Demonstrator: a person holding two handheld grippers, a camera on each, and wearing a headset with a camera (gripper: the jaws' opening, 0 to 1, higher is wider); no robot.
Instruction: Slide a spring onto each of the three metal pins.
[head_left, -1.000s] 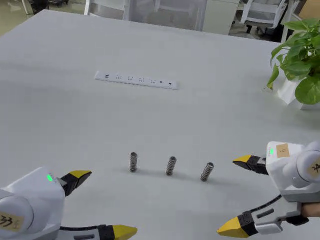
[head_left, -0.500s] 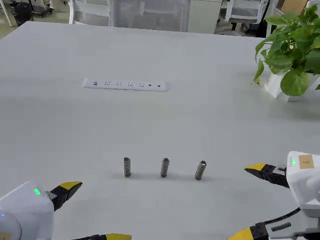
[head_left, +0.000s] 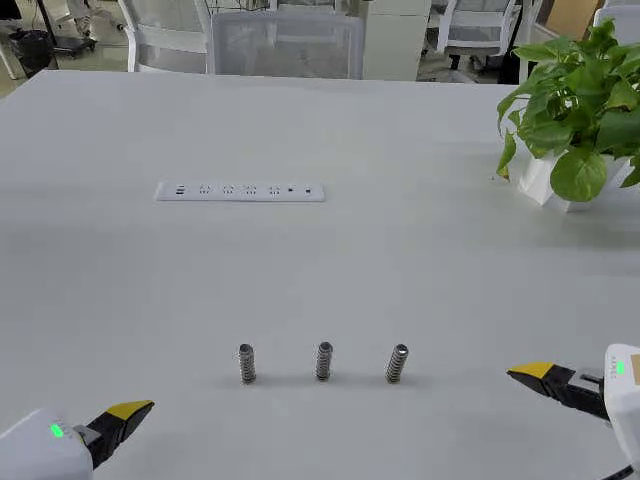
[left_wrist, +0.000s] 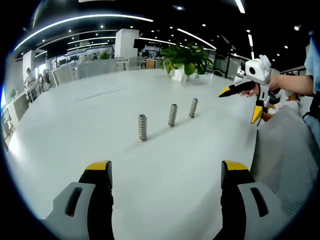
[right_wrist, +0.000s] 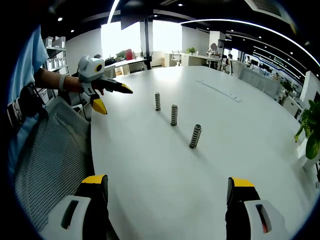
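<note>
**Springs (head_left: 324, 361) stand in a row as both grippers hang open at the near edge**

Nearest to us, the left gripper (left_wrist: 166, 167) sits low at the near left of the grey table (head_left: 400, 260). Its yellow-tipped jaws are spread wide with nothing between them. The right gripper (right_wrist: 168, 182) sits low at the near right, its jaws just as wide apart and just as bare. In each gripper view we also see the other gripper across the table, held in a hand and gaping open.

A little farther in, between the two grippers and well apart from both, the three springs stand on end on the tabletop. They are evenly spaced in a line running left to right. The left spring (head_left: 247, 364) and the middle spring (head_left: 324, 361) stand upright, while the right spring (head_left: 397, 364) leans slightly to the right. The coils hide whatever is inside them, so we cannot tell what they sit on.

Beyond the row, a white power strip (head_left: 240, 191) lies flat, left of centre. At the far right a leafy green plant (head_left: 570, 110) rises from a white pot (head_left: 545, 180). Chairs (head_left: 285, 45) line the far edge of the table.
</note>
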